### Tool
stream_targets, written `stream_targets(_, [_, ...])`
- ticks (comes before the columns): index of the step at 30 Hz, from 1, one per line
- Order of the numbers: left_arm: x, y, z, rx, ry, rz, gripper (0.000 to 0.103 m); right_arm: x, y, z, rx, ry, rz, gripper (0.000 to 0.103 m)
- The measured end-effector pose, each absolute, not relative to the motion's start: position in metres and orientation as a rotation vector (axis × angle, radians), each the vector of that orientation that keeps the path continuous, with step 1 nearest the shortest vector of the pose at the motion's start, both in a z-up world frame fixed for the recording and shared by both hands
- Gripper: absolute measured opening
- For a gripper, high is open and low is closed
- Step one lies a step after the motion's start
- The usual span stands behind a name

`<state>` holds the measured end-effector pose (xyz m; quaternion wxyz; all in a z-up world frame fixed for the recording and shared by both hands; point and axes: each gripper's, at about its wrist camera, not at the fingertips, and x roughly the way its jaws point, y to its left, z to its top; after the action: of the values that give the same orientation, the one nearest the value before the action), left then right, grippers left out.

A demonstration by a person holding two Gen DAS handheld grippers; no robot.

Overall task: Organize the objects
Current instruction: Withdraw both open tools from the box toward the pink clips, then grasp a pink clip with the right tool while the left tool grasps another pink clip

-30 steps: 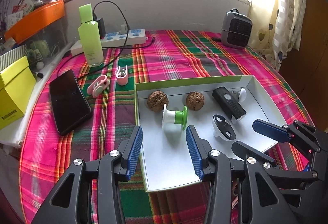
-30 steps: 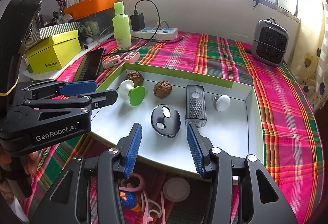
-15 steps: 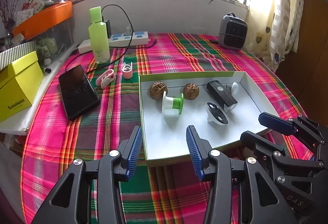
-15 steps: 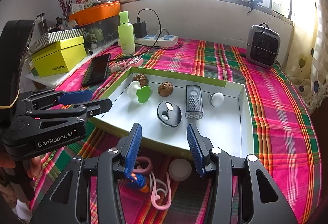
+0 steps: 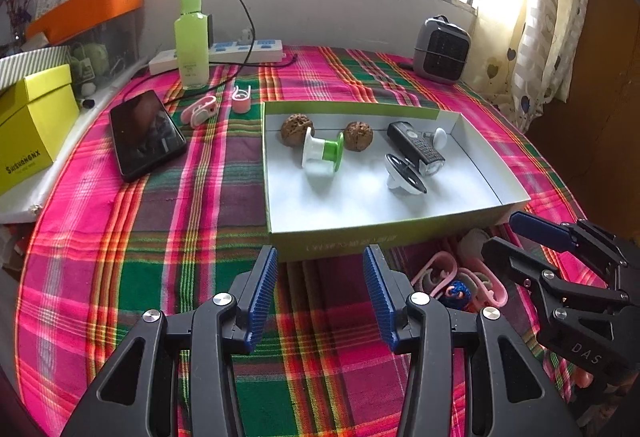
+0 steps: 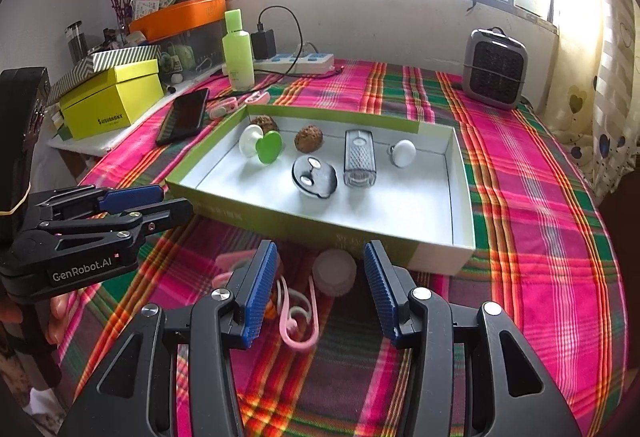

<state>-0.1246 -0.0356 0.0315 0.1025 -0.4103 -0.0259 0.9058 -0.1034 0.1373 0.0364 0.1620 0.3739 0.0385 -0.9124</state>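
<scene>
Yellow box (image 5: 34, 125): far left, on the white ledge beside the plaid cloth, not my concern

Phone (image 5: 146, 135): flat on the cloth, left of the tray, untouched

2 pink clips (image 5: 200, 109): by the green bottle (image 5: 192, 37), well apart from the tray, likely waiting to be gathered

Left gripper (image 5: 320, 291): mine, released, blue pads spread with nothing between them; over the last second I have drawn it back off the tray's near edge, and it now hangs over bare cloth

Tray (image 5: 360, 233): white inside, green rim, holding 2 walnuts (image 5: 296, 131), the white and green spool (image 5: 324, 155), the black and white disc piece (image 5: 404, 177), the bike light (image 5: 416, 145) and a small white knob (image 5: 438, 137)

What the retreat shows: the tray no longer hides the loose pile at its near side, so I judge a new pick is starting

Loose pile: pink earhooks (image 6: 298, 317), a colourful bead (image 5: 456, 291), a white ribbed cap (image 6: 334, 271), all on the cloth just before the tray's front wall

Right gripper (image 6: 320, 291): also mine, let go and empty, pulled back too; the cap sits between its pads' line of sight, the earhooks just left of it

Next: I expect the right one to close on the cap or an earhook and lift it over the wall

Risk: the earhooks look tangled together
</scene>
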Motion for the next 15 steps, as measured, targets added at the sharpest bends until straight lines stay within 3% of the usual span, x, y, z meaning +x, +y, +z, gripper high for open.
stream_targets(15, [-0.119, -0.015, 0.011, -1.272, -0.076, 2.538, 0.044, -0.089, 0.15, 0.021, 1.139, 0.075, -2.578, 0.047])
